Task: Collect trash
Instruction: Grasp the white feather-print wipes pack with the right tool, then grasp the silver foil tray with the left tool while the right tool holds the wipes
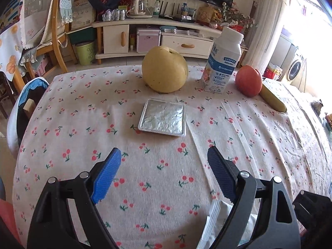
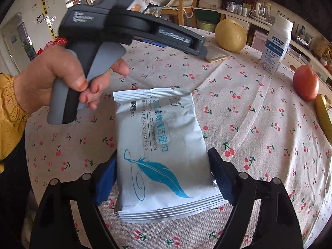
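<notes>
My right gripper (image 2: 164, 155) is shut on a white wet-wipe packet (image 2: 164, 145) with a blue feather print, holding it by its sides over the table. Part of that packet (image 1: 215, 217) shows at the bottom of the left wrist view. My left gripper (image 1: 164, 155) is open and empty above the cherry-print tablecloth (image 1: 62, 134), short of a flat silver foil tray (image 1: 162, 117). The left gripper's body (image 2: 132, 29) shows in the right wrist view, held in a hand, with the foil tray (image 2: 215, 54) just beyond it.
A yellow pear (image 1: 165, 69), a white milk bottle (image 1: 223, 62), a red apple (image 1: 248, 81) and a banana (image 1: 272, 98) stand at the table's far side. A chair with blue cloth (image 1: 31, 95) is at the left edge. A green bin (image 1: 86, 51) stands on the floor beyond.
</notes>
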The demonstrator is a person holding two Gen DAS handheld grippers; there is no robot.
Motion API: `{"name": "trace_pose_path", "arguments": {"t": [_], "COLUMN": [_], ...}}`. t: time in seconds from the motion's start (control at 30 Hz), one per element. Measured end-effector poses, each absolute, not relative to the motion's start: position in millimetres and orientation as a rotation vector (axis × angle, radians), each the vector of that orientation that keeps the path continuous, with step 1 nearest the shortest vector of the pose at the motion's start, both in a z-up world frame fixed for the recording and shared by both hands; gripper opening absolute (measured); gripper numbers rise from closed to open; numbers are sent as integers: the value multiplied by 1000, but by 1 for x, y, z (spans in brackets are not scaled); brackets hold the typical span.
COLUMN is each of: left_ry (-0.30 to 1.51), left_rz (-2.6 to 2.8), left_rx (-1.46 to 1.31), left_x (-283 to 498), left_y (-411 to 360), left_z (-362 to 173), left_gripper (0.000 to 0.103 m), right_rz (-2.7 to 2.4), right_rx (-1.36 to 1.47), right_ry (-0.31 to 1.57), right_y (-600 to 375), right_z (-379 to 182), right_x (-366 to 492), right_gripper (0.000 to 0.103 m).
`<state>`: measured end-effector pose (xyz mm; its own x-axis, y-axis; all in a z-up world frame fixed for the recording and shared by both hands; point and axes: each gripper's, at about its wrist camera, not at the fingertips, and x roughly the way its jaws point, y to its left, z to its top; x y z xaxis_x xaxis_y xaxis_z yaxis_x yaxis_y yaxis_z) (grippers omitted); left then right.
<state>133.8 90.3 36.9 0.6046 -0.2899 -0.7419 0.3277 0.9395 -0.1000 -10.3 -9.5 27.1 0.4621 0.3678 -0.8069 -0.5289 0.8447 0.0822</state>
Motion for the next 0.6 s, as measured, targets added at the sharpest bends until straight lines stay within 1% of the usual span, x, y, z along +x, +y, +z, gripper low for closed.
{"name": "trace_pose_path", "arguments": {"t": [0.37,0.4,0.43,0.47,0.57,0.6], "left_ry": [935,943,952,946,938,941], "left_rz": [-324,-311,-301,-289,-273,-274], "left_rx": [179,180,175,175,158,147], "left_x": [188,190,192,193,194,194], "left_y": [53,53,54,54,55,56], "left_z": [24,21,20,20,22,23], "left_gripper": [85,84,78,74,66,66], "right_rz": [495,491,486,484,480,478], "right_rx": [-127,-132,-139,-145,-154,-156], "right_ry": [948,945,941,937,927,925], "right_y": [-33,-33,-32,-32,-32,-31], "right_z": [28,28,29,30,31,31], "right_x": [-3,-3,-4,-6,-6,-6], "right_gripper": [80,80,80,80,80,80]}}
